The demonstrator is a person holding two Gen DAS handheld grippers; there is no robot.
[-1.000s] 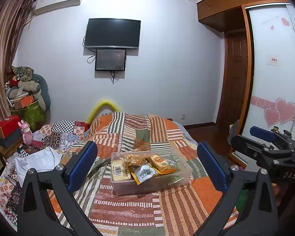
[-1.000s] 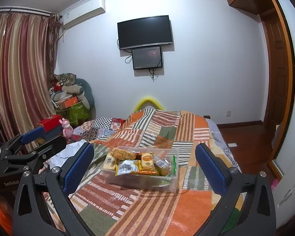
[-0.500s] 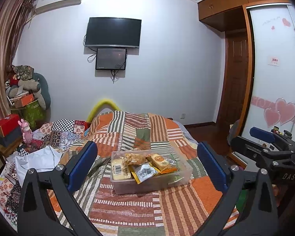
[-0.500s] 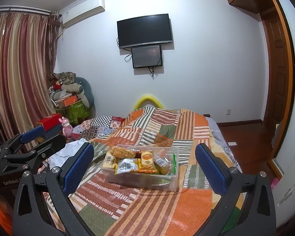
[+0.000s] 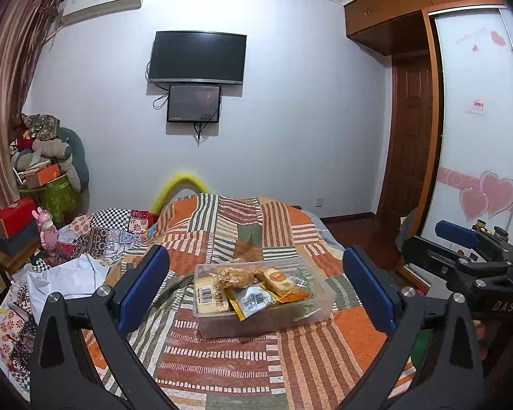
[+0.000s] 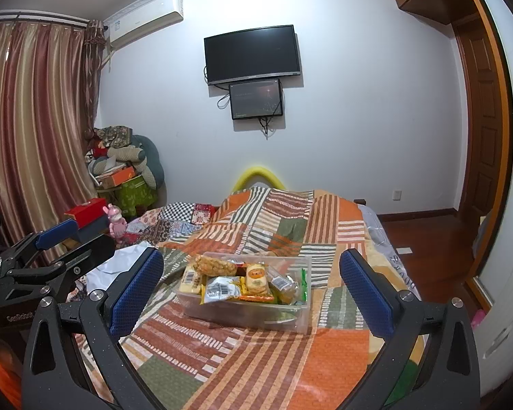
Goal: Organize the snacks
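A clear plastic box (image 5: 222, 326) (image 6: 256, 317) sits on the patchwork bedspread and holds several snack packets. Among them are a yellow barcode packet (image 5: 211, 296), a brown bun (image 5: 236, 276), an orange-labelled cake (image 6: 256, 278) and a silver packet (image 6: 222, 288). My left gripper (image 5: 256, 254) is open, hovering short of the box with nothing between its blue pads. My right gripper (image 6: 251, 256) is open too, equally short of the box and empty. Each gripper also appears at the edge of the other's view: the right gripper (image 5: 437, 239), the left gripper (image 6: 82, 239).
The bed (image 5: 222, 369) fills the foreground, with crumpled white cloth (image 5: 68, 276) and patterned fabric at its left. Stacked boxes, cushions and a pink toy (image 6: 116, 222) crowd the left corner by the curtain. A wardrobe (image 5: 478, 136) and wooden floor lie on the right.
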